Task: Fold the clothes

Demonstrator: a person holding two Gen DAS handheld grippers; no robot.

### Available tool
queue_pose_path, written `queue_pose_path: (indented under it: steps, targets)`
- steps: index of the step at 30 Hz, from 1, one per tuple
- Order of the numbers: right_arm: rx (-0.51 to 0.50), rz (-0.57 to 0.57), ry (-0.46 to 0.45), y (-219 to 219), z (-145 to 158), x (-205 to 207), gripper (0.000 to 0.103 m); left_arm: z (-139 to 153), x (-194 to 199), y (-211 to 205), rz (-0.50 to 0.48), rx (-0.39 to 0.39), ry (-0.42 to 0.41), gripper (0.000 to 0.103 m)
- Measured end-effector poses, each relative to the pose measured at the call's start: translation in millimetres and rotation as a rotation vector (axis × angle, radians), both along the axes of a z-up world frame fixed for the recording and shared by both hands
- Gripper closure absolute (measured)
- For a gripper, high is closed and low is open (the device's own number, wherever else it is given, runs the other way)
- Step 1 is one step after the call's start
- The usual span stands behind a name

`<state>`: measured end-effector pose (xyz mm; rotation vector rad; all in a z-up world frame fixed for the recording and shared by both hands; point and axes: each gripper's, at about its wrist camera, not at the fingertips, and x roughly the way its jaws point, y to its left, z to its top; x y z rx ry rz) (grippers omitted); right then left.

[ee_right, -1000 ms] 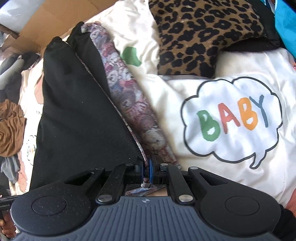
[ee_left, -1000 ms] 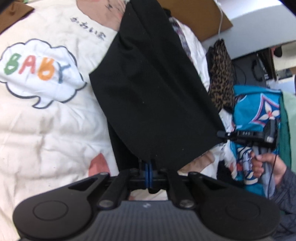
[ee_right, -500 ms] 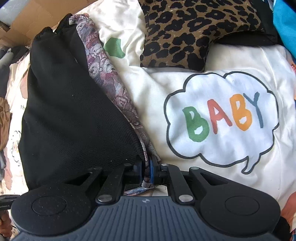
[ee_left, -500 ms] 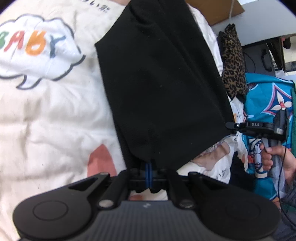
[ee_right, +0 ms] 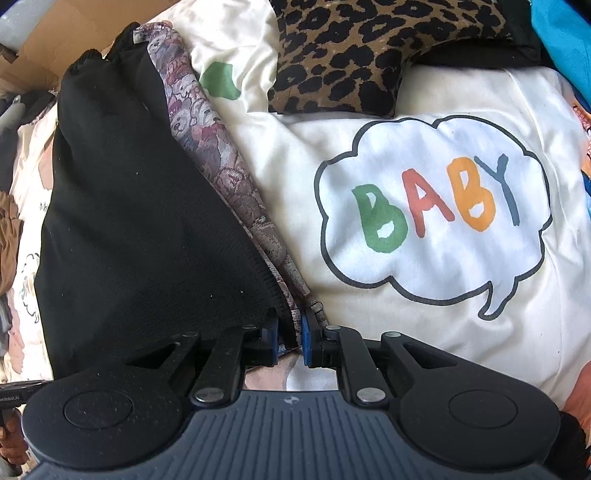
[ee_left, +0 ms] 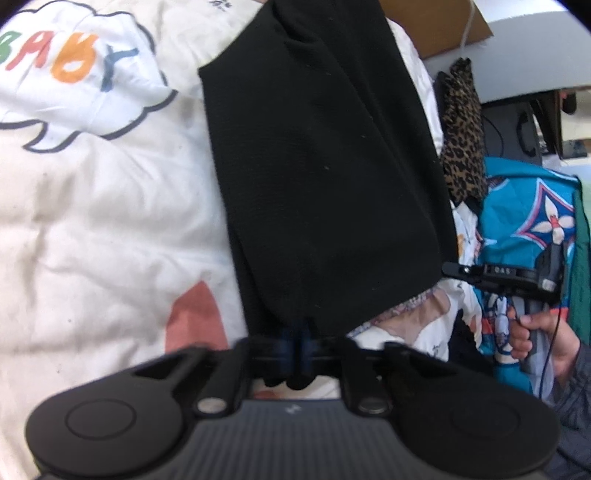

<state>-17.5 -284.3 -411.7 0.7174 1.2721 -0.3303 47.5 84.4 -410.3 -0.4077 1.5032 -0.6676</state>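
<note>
A cream bedcover printed with a speech bubble reading "BABY" was seen in both wrist views and filled most of each. Across it the black garment was laid as a long folded panel, its near edge reaching both grippers. Only in the right wrist view was the garment's patterned underside, a grey-mauve woven print, shown as a strip along the black panel's right edge; in the left wrist view only a pale sliver of it was visible below the hem.

A leopard-print cloth was shown large at the top of the right wrist view, lying on the bedcover; in the left wrist view it appeared small, beyond the garment. A turquoise patterned fabric was seen plainly only in the left wrist view, and brown cardboard lay at the far edge.

The left gripper was seen with its blue pads drawn together on the black hem, a tuft of cloth hanging beneath them. The right gripper was seen narrowly parted, with the garment's corner between the pads; whether the cloth was pinched could not be told. From the left wrist view alone, the right gripper was seen side-on at the garment's corner, held by a hand with a dark sleeve at the wrist.
</note>
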Motion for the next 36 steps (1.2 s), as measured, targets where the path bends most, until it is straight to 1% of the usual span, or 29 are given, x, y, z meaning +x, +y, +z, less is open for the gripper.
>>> queue_pose_path:
  steps: [1,7,11,18,20,26,28,29,30,32,33,34,35,36]
  targets:
    - [-0.006,0.003,0.002,-0.1,1.1,0.2,0.094,0.2,-1.4,-0.1,-0.002,0.006,-0.007,0.101]
    - [-0.013,0.031,0.021,3.2,3.1,0.8,0.095,6.0,-8.9,5.9,-0.031,0.007,-0.029,0.102]
    - [-0.014,0.031,0.024,2.3,4.1,-1.5,0.095,5.9,-10.6,9.4,-0.027,0.008,-0.030,0.102]
    - [-0.027,0.033,0.059,2.9,1.9,-0.7,0.096,-12.6,-4.6,-9.4,-0.052,0.045,-0.022,0.102]
    - [-0.026,0.033,0.074,2.2,0.7,-1.1,0.096,-18.2,-3.1,-12.0,-0.049,0.050,-0.009,0.102]
    - [-0.061,0.046,0.113,4.9,1.7,-3.4,0.096,-16.2,-0.6,-20.0,-0.075,0.074,-0.022,0.102]
    - [-0.072,0.032,0.105,5.3,3.5,-5.9,0.095,-14.8,0.4,-21.6,-0.081,0.084,-0.021,0.101]
    - [-0.074,0.020,0.095,5.1,5.0,-7.6,0.095,-14.6,1.7,-21.9,-0.077,0.094,-0.010,0.098]
    - [-0.070,0.002,0.085,4.0,7.3,-10.2,0.094,-14.2,3.2,-21.3,-0.069,0.100,0.006,0.097]
    - [-0.060,-0.040,0.066,0.9,14.2,-16.8,0.092,-8.3,4.4,-18.3,-0.059,0.120,0.008,0.093]
    - [-0.060,-0.062,0.052,-0.9,19.6,-20.6,0.088,-5.0,4.9,-16.7,-0.054,0.130,0.007,0.087]
    - [-0.059,-0.084,0.043,-3.1,25.4,-24.7,0.083,-1.1,4.8,-13.6,-0.056,0.142,-0.001,0.085]
    - [-0.058,-0.106,0.036,-5.5,31.4,-29.1,0.081,4.5,5.8,-10.8,-0.057,0.156,-0.009,0.082]
    - [-0.057,-0.125,0.029,-7.6,37.0,-33.3,0.079,11.2,7.7,-7.7,-0.056,0.167,-0.018,0.082]
